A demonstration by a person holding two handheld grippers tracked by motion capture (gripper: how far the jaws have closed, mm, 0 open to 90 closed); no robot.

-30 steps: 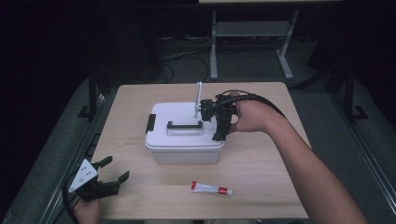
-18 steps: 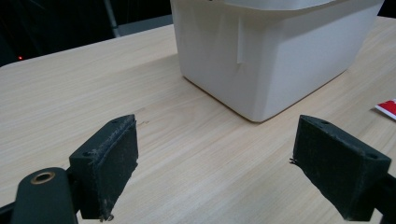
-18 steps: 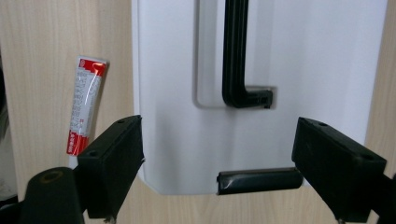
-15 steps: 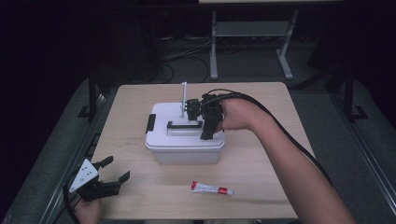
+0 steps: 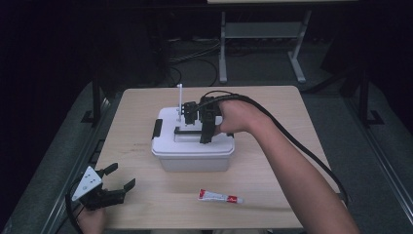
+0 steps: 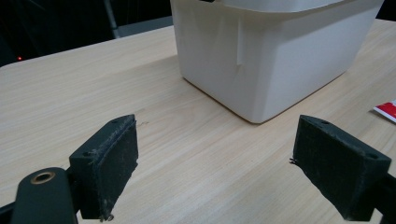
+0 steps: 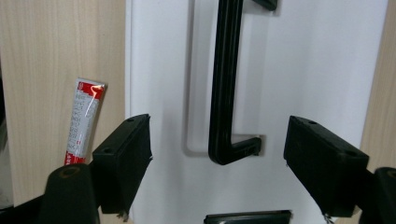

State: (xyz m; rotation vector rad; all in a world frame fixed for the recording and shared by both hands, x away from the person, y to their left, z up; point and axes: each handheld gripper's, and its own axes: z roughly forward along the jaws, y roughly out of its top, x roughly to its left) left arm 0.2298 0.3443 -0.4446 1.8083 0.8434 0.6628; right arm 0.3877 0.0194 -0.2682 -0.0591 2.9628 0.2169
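When looking from the high view, find the white box (image 5: pixel 195 156) near the middle of the bench (image 5: pixel 272 161), closed with its lid on. Note the black handle (image 5: pixel 187 130) lying flat along the top of the lid, and a black latch (image 5: pixel 157 128) on the left end of the box.

Look at the right fingers (image 5: pixel 207 129) directly above the lid, pointing down on it, with the person's right hand just behind. In the right gripper view, see these fingers (image 7: pixel 123 161) spread wide, one on each side of the bent end of the handle (image 7: pixel 225 84). Released, not grasping anything: clear gaps between both pads and the handle. Just been closing a little, with only that end of the handle between them, not pressed.

Notice the red and white tube (image 5: pixel 220 197) lying flat on the bench in front of the box, apart from it; in the right gripper view, beside the edge of the lid (image 7: pixel 303 70).

Find the left fingers (image 5: pixel 127 185) low at the near left corner of the bench, well apart from the box. In the left gripper view, see them (image 6: pixel 109 165) also released and wide, with only bare wood between, facing a corner of the box (image 6: pixel 280 60).
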